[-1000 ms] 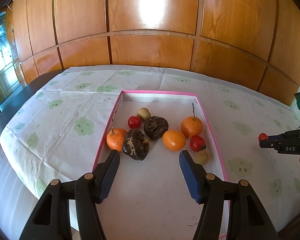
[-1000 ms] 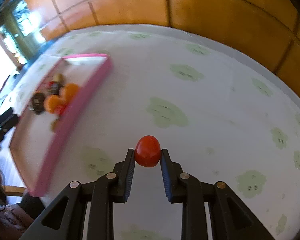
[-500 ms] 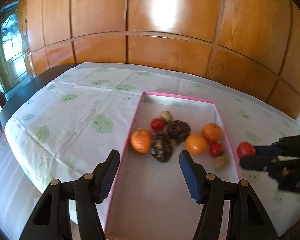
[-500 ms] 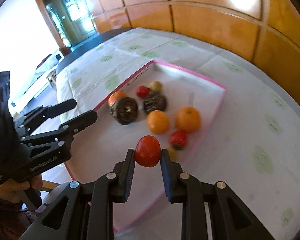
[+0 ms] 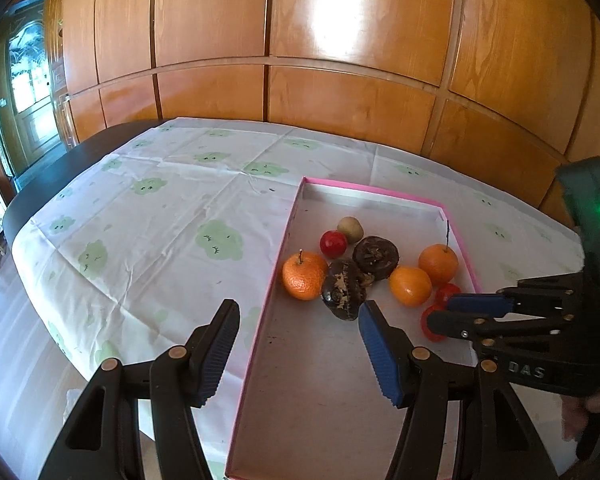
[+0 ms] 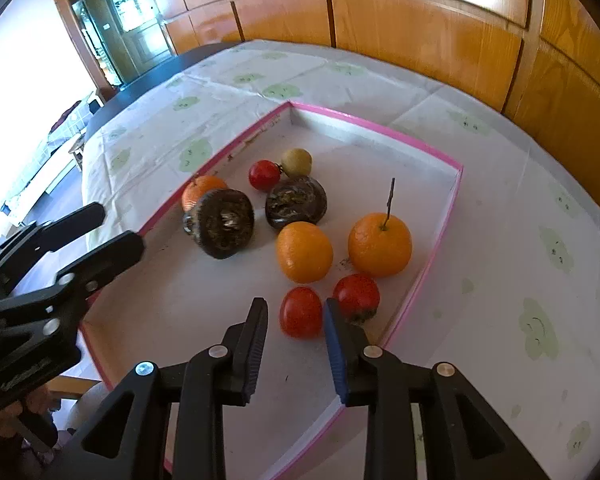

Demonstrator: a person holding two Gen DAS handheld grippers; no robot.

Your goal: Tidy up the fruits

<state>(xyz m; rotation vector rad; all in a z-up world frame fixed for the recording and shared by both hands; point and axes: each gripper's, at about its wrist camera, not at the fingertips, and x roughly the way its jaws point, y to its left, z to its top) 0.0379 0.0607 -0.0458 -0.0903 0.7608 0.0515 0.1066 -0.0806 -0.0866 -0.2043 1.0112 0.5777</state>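
Release done | my right gripper (image 6: 296,322) has spread off the red tomato (image 6: 301,312), now lying in the pink tray (image 6: 440,240) beside another red fruit (image 6: 356,295) | my left gripper (image 5: 298,342) hangs spread, holding nothing | this fruit is delivered; next, pull back.

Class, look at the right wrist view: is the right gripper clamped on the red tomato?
No: the right gripper stands open, with a gap on each side of the tomato, which rests on the tray floor.
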